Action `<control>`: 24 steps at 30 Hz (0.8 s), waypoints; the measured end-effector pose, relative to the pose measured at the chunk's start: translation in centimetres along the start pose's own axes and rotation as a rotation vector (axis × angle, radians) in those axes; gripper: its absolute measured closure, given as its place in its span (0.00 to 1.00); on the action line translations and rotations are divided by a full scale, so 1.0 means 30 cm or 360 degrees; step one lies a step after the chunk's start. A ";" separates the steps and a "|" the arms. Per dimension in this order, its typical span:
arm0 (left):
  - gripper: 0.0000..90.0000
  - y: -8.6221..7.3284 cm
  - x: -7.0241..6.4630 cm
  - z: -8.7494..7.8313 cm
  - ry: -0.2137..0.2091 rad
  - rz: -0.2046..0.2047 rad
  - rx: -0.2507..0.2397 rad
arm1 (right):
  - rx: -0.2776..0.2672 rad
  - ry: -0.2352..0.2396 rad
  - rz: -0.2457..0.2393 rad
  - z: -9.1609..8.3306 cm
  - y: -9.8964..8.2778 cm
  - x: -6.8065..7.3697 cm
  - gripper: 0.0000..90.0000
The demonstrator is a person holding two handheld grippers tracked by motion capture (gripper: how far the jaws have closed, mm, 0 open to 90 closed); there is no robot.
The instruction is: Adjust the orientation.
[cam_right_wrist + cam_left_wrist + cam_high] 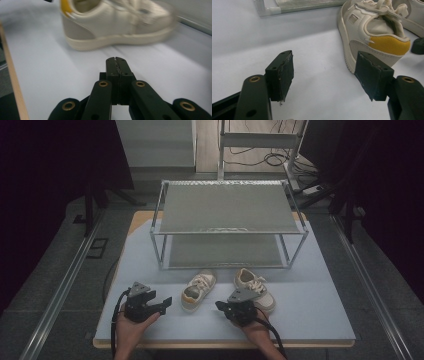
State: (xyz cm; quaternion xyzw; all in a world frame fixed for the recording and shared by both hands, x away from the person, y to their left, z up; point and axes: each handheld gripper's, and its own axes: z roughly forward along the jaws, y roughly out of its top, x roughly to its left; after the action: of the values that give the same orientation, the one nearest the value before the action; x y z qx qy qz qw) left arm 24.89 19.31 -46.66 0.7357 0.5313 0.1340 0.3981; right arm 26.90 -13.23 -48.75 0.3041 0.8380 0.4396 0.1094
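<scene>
From the high view, a pale table [310, 285] carries a two-level metal rack [227, 210] at its far side, with two cream shoes just in front of it: a left shoe [198, 290] and a right shoe [254, 287], both toes toward the rack. The left tool [167, 303] sits near the table's front edge, beside the left shoe but apart from it. The right tool [221, 306] lies between the shoes' heels.

In the left gripper view, the left tool [325, 75] has its jaws spread wide with nothing between them; the left shoe [372, 32], with a yellow heel patch, lies just beyond the right jaw.

In the right gripper view, the right tool [116, 61] has its jaws pressed together on nothing, low over the table [45, 75]. A blurred shoe [112, 22] lies ahead.
</scene>
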 end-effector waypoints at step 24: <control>0.34 0.007 -0.008 0.013 -0.0024 0.0023 0.0015 | -0.0060 -0.0272 0.0271 -0.292 -0.183 -0.160 0.99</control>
State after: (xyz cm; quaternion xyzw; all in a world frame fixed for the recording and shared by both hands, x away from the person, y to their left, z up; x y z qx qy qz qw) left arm 25.17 18.91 -46.71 0.7424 0.5236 0.1287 0.3977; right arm 24.49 -24.37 -48.40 0.4084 0.7883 0.4356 0.1485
